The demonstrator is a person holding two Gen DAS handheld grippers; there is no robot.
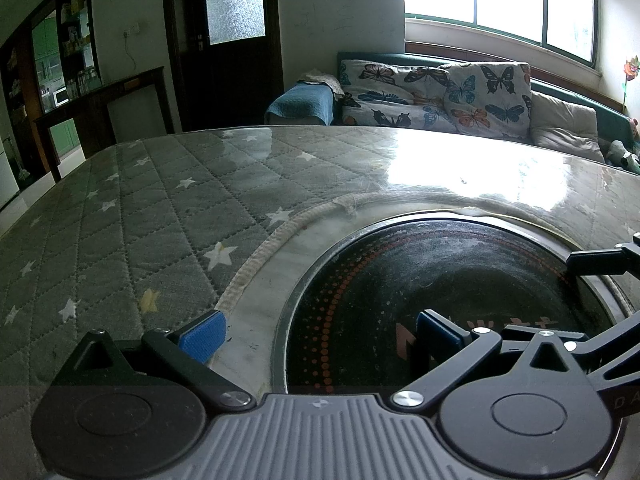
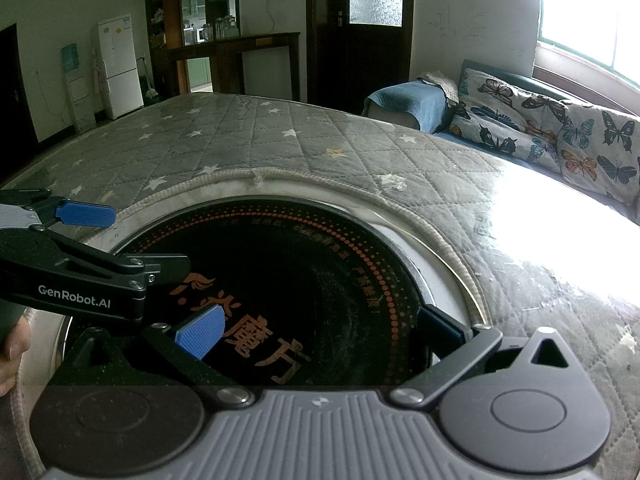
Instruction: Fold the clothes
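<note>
No garment shows in either view. My left gripper point(image 1: 320, 334) is open and empty, low over the black round cooktop point(image 1: 440, 300) set in the table. My right gripper point(image 2: 320, 330) is open and empty over the same cooktop point(image 2: 304, 272). The left gripper point(image 2: 120, 242) also shows at the left of the right wrist view, open. The right gripper's finger point(image 1: 600, 262) shows at the right edge of the left wrist view.
The table carries a grey quilted star-print cover point(image 1: 140, 220) under clear plastic, with a corded rim point(image 2: 280, 174) around the cooktop. A sofa with butterfly cushions point(image 1: 440, 96) stands beyond the table. A white fridge point(image 2: 118, 66) and a dark door point(image 2: 360, 32) are at the back.
</note>
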